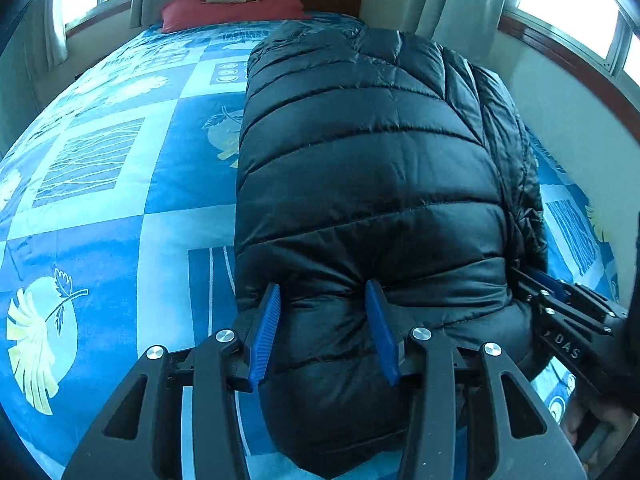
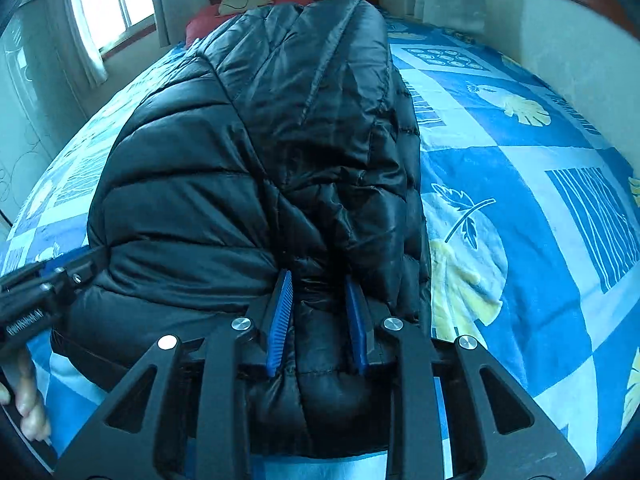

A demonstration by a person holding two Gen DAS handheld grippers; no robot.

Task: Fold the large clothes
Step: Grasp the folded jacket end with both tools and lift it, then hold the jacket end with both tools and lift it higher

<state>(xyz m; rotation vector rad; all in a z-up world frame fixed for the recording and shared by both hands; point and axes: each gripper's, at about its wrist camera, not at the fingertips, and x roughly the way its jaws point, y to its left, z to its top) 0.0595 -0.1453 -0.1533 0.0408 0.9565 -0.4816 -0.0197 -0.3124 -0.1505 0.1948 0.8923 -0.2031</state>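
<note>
Two grippers, left gripper (image 1: 324, 330) and right gripper (image 2: 318, 322), each pinched the near end of the puffy black quilted jacket (image 1: 368, 168) lying on the blue patterned bedspread (image 1: 100, 208). Lifting both together, evenly, would probably fold it neatly.

A black quilted puffer jacket (image 1: 360, 168) lies lengthwise on the bed's blue patchwork leaf-print cover (image 1: 120, 200). The left gripper (image 1: 326, 328) pinches a puffy fold at its near hem between blue ribbed pads (image 1: 266, 332). The right gripper (image 1: 536, 284) bites the hem's right edge. A red pillow (image 1: 232, 10) lies by the headboard.
</note>
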